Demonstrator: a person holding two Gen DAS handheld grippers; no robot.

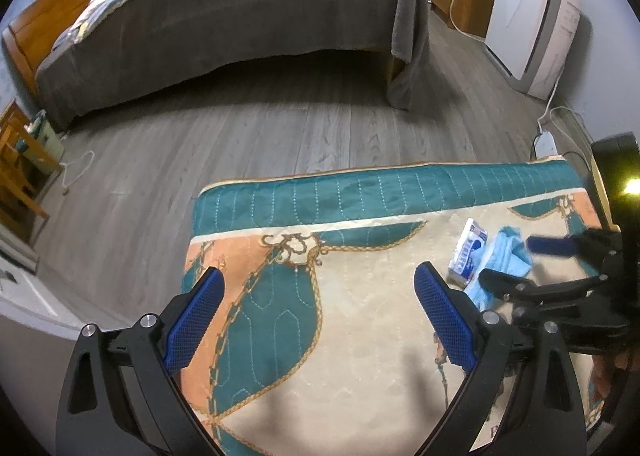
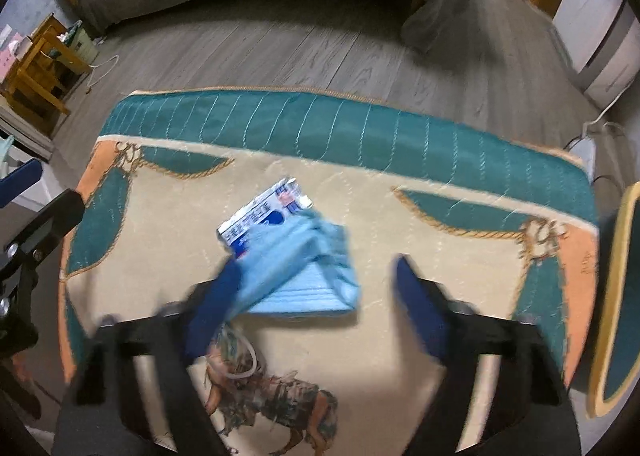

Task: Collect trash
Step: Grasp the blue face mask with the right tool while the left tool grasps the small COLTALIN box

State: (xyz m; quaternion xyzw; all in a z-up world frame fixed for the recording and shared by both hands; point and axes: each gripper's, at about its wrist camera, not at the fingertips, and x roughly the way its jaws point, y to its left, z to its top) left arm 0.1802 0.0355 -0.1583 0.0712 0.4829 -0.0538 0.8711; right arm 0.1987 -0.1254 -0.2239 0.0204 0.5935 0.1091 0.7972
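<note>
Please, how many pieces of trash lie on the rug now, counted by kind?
Light blue face mask: 1
Small printed wrapper: 1
Total: 2, both on the rug, overlapping.

The blue-and-white printed wrapper (image 2: 266,217) on the rug carries print too blurred to read

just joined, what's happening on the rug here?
A person with two handheld grippers is collecting trash off a patterned rug. The right gripper is down over a light blue face mask, jaws around it but not yet clamped. A small printed carton lies just behind. The left gripper hovers open, empty.
</note>
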